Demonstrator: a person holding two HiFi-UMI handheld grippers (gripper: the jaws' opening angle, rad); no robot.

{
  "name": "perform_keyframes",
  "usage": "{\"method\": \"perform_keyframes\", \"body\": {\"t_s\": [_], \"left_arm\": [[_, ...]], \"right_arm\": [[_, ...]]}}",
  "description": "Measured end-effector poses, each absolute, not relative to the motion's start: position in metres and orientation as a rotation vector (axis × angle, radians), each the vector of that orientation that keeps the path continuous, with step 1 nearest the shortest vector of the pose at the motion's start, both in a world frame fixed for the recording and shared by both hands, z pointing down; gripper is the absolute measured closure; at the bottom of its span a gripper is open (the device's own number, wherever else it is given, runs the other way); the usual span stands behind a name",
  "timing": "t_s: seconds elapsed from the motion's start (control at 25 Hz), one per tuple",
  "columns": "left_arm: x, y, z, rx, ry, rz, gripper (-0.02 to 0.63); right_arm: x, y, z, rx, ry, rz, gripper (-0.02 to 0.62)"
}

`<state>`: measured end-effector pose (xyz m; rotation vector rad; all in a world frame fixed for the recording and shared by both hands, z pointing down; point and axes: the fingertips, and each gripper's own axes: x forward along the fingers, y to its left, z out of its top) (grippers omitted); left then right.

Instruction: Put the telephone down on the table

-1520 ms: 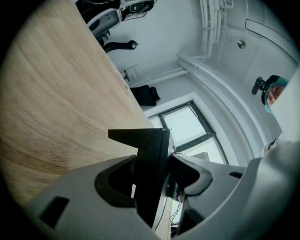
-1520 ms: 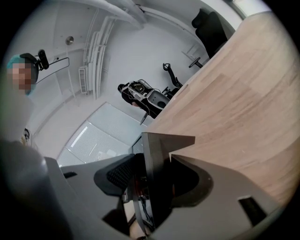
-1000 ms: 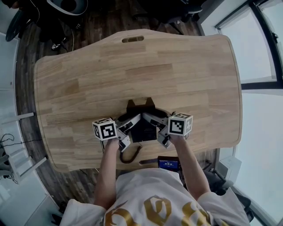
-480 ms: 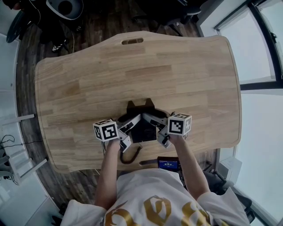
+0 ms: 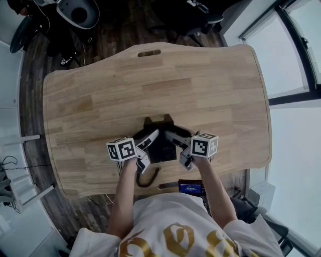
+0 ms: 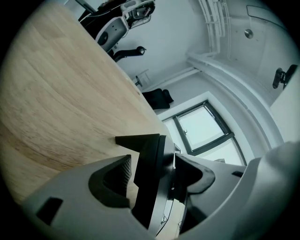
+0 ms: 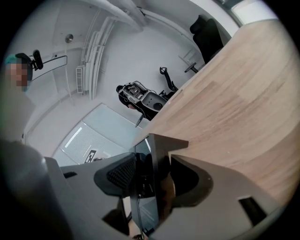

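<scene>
A black telephone (image 5: 161, 145) lies on the wooden table (image 5: 150, 85) near its front edge, and its coiled cord (image 5: 148, 177) trails toward me. My left gripper (image 5: 148, 148) straddles the phone's left side. Its jaws are opening, and in the left gripper view a sliver of wood shows between one pad and the telephone (image 6: 148, 164). My right gripper (image 5: 177, 147) sits on the phone's right side. In the right gripper view its jaws close on the edge of the telephone (image 7: 152, 161).
The tabletop stretches bare beyond the phone to a handle slot (image 5: 149, 52) at the far edge. Office chairs (image 5: 77, 12) stand on the dark floor past it. A small device with a blue screen (image 5: 191, 187) hangs at the person's waist. Windows run along the right.
The left gripper's jaws have spread wider around the phone's left side. The phone and the right gripper stay where they were.
</scene>
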<state>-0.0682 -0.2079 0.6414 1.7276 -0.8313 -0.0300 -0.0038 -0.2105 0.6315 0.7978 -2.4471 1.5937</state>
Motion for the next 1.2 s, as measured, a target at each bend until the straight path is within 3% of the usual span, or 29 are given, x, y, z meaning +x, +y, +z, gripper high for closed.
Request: {"method": "perform_keyframes", "body": {"t_s": [0.24, 0.68, 1.08, 1.2], "left_arm": [[-0.083, -0.211, 0.633, 1.750, -0.907, 0.001, 0.310], [-0.099, -0.198, 0.600, 1.859, -0.992, 0.020, 0.310], [-0.088, -0.171, 0.564, 2.085, -0.995, 0.174, 0.324], [-0.087, -0.163, 0.555, 2.126, -1.024, 0.187, 0.391]], "right_arm": [[0.004, -0.208, 0.626, 0.868, -2.448, 1.557, 0.368], [0.037, -0.200, 0.617, 1.163, -2.390, 1.525, 0.373], [0.028, -0.176, 0.579, 1.268, -2.462, 1.202, 0.468], [0.028, -0.168, 0.569, 1.290, -2.483, 1.159, 0.504]]}}
